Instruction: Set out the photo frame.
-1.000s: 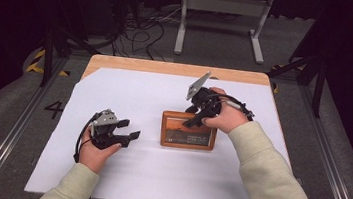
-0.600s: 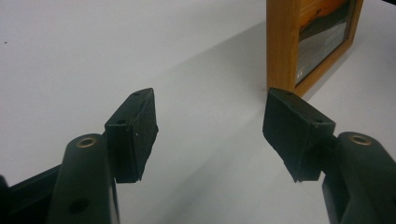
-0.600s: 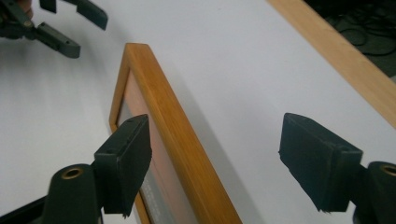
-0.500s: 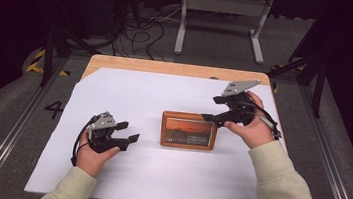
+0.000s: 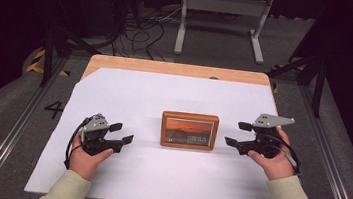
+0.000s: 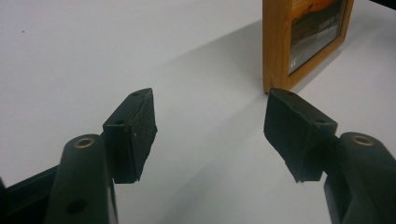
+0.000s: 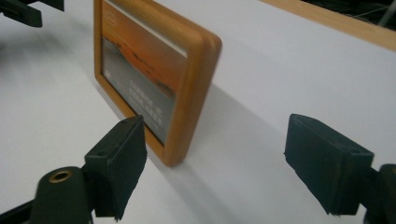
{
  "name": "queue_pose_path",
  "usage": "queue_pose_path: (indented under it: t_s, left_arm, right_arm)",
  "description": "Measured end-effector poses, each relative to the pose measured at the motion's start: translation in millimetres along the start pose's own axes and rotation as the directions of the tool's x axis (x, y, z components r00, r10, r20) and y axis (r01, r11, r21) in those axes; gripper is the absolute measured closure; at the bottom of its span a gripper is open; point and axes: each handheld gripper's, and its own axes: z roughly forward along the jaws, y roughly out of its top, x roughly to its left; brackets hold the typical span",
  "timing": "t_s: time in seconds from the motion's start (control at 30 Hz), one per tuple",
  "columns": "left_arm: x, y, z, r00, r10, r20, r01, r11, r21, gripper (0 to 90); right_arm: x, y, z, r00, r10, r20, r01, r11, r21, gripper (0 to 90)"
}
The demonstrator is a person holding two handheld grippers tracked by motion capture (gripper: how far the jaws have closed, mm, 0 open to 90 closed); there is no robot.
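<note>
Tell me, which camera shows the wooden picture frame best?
The high view: the whole picture frame lies flat, all four edges visible. The right gripper view shows it close but partly cropped; the left gripper view catches one corner.

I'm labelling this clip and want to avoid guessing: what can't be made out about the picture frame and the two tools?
- Picture frame: the caption on its print is too small in the high view and blurred in both gripper views.
- Its top is cut off by the upper edge in the left gripper view.
- Its back is turned away in every view.
- Right tool: the hand hides its underside in the high view.
</note>
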Motion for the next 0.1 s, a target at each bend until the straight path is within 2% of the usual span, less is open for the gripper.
queue_pose_path:
  t_s: [0.03,0.1]
  left_arm:
    - [-1.4,-0.1,0.4,1.0000,-0.010,0.002,0.010,1.0000,0.002,34.6]
    - [-1.5,0.9,0.9,1.0000,0.002,0.005,-0.002,1.0000,-0.001,34.6]
  right_arm:
    - [-1.9,-6.0,-0.9,0.9999,0.013,0.009,-0.013,1.000,-0.010,21.2]
    - [-5.0,-14.5,-1.2,0.9993,0.028,0.027,-0.027,0.999,-0.019,22.2]
